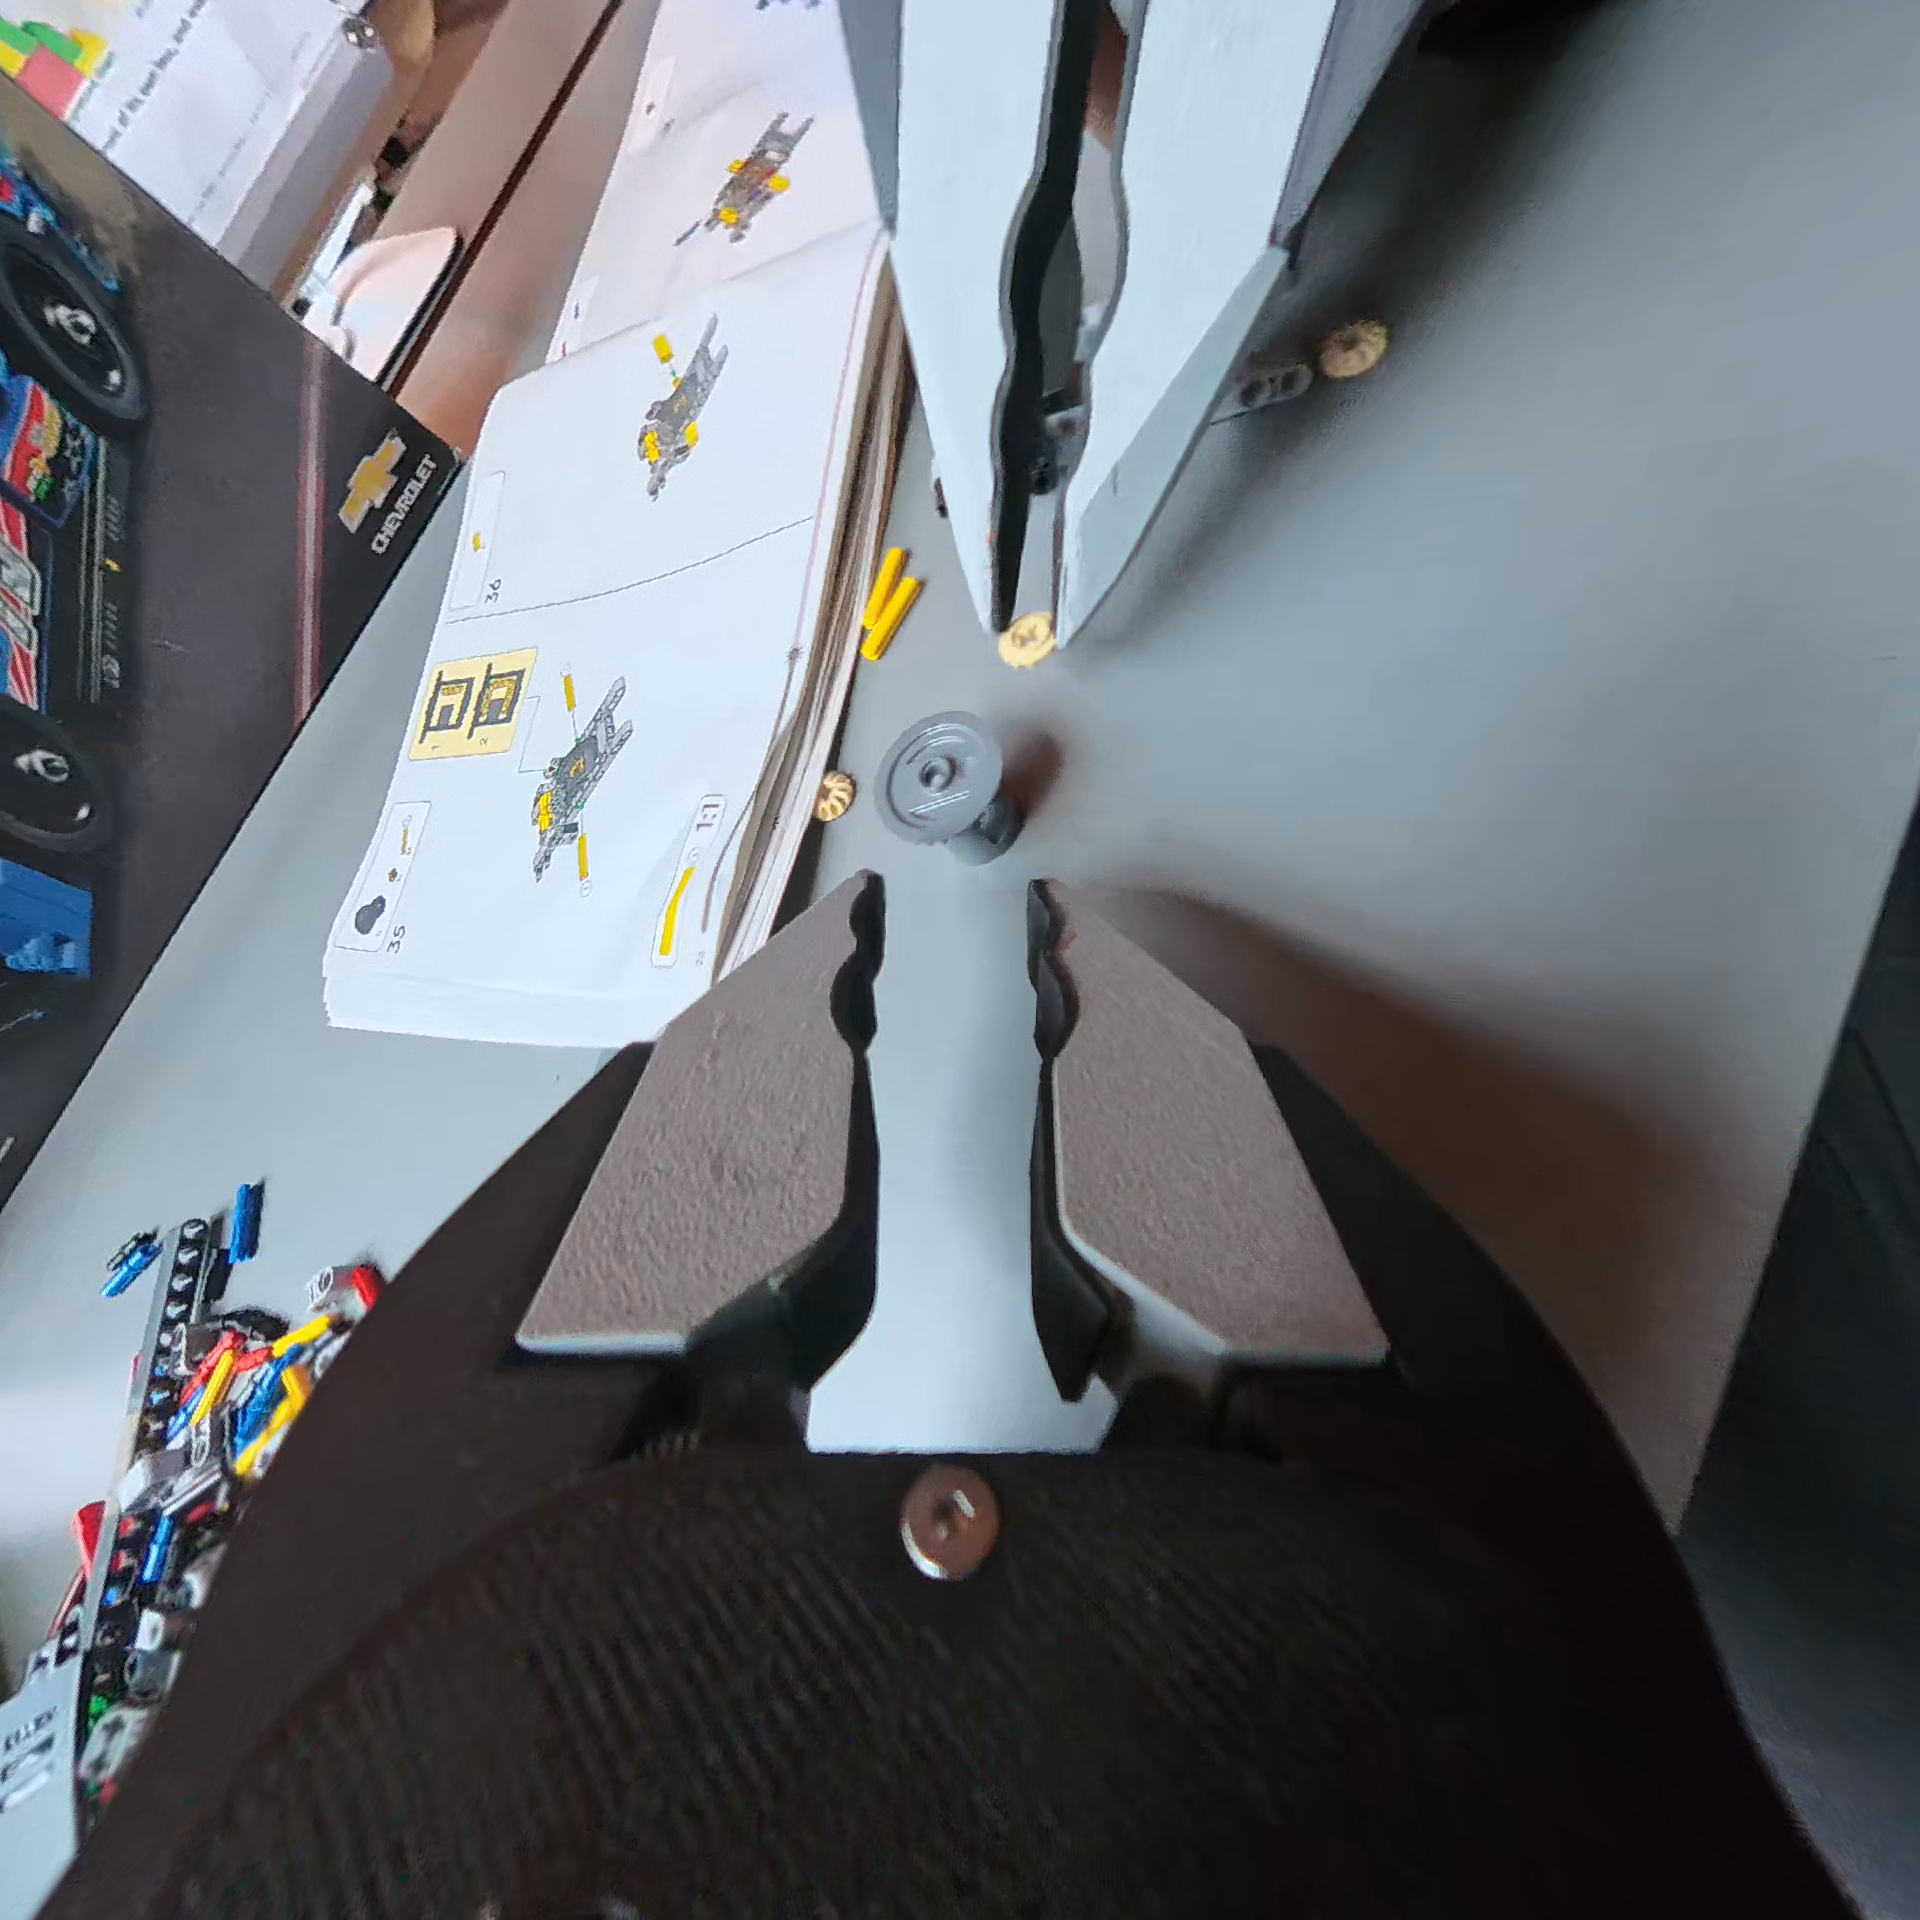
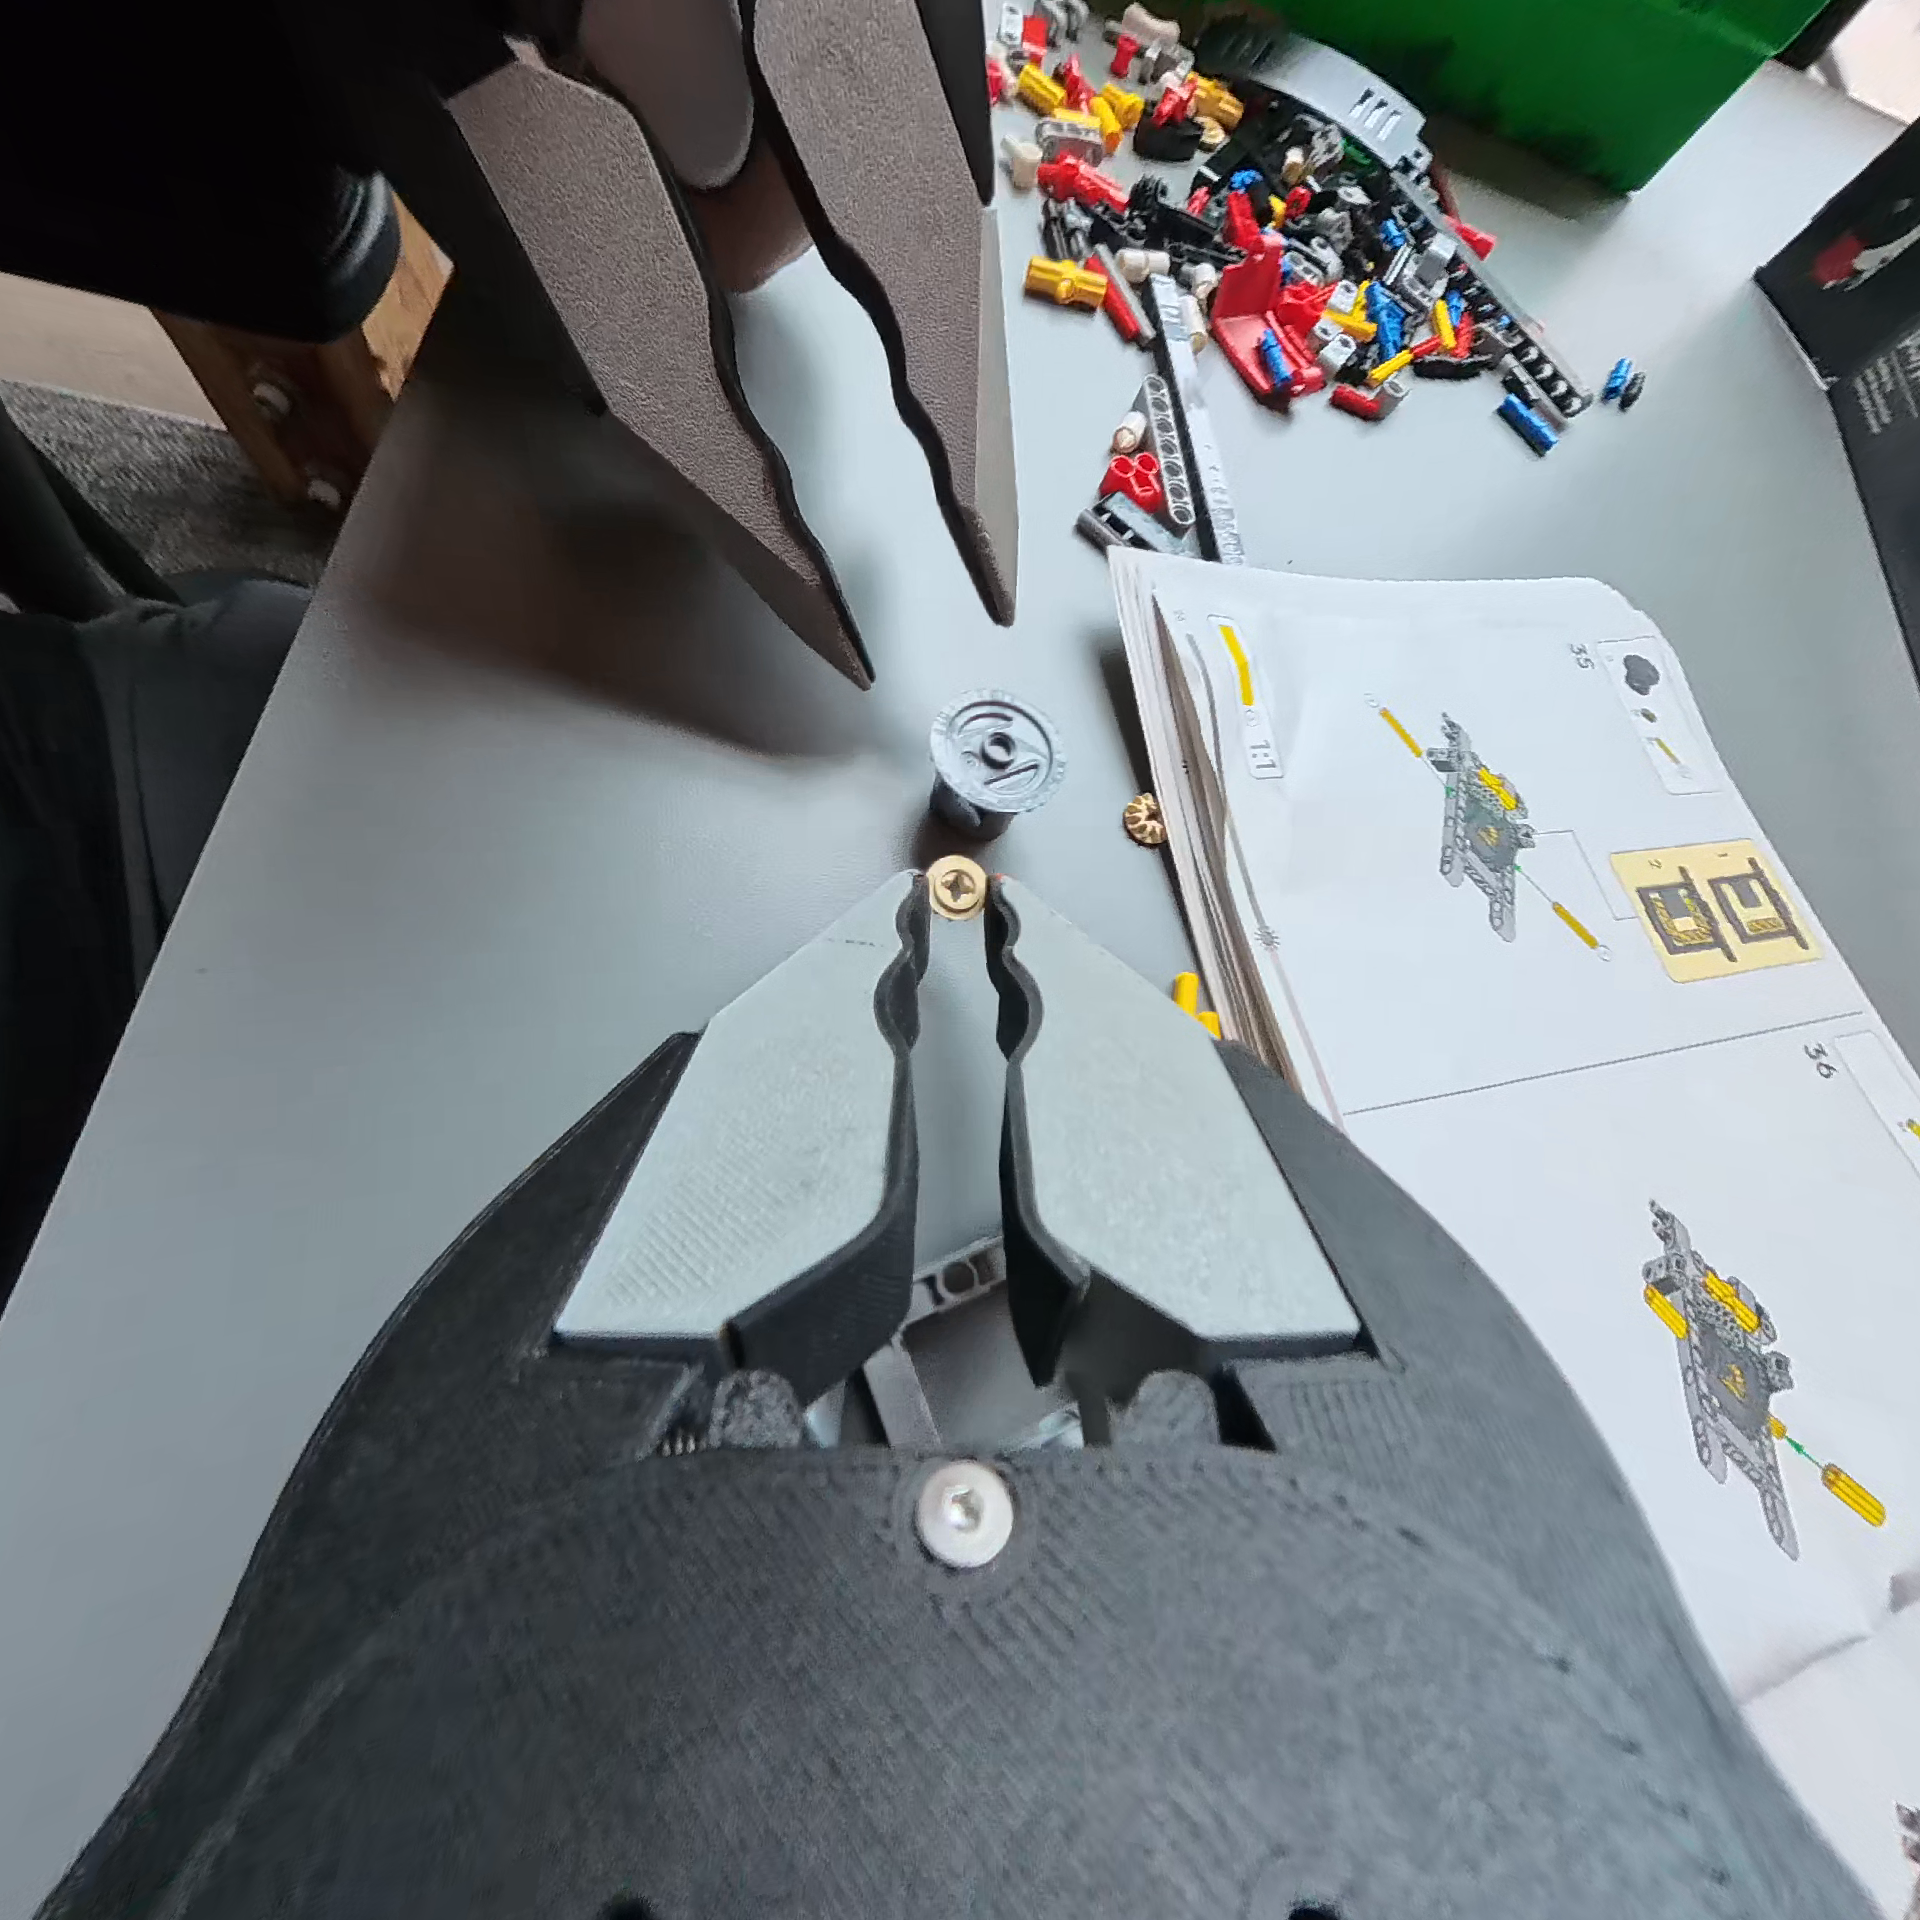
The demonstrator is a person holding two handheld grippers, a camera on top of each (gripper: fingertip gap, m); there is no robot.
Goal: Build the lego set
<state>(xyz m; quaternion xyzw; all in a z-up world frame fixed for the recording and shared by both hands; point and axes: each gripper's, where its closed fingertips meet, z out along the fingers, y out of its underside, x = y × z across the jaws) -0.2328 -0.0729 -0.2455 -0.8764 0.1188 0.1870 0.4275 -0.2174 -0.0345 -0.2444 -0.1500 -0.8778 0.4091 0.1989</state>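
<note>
A dark grey round Lego piece [image 1: 940, 777] with a short hub stands on the grey table [image 1: 1351, 831]; it also shows in the right wrist view [image 2: 997, 764]. My left gripper [image 1: 956, 904] is open and empty, its brown fingertips just short of the piece. It shows opposite in the right wrist view [image 2: 933, 649]. My right gripper [image 2: 958, 891] is shut on a small tan gear [image 2: 958, 883], held close to the round piece. The left wrist view shows that gripper [image 1: 1029, 613] and the gear [image 1: 1027, 636]. A second tan gear [image 2: 1143, 818] lies beside the booklet.
An open instruction booklet [image 2: 1455, 831] lies beside the piece, with yellow axles [image 1: 888, 603] at its edge. A pile of loose pieces [image 2: 1299, 260] and a green bin [image 2: 1507, 83] sit beyond. The set's box [image 1: 156, 520] lies nearby. Another tan gear [image 1: 1354, 348] lies by a grey connector [image 1: 1273, 384]. Some 5 cm of space lies between my two pairs of fingers.
</note>
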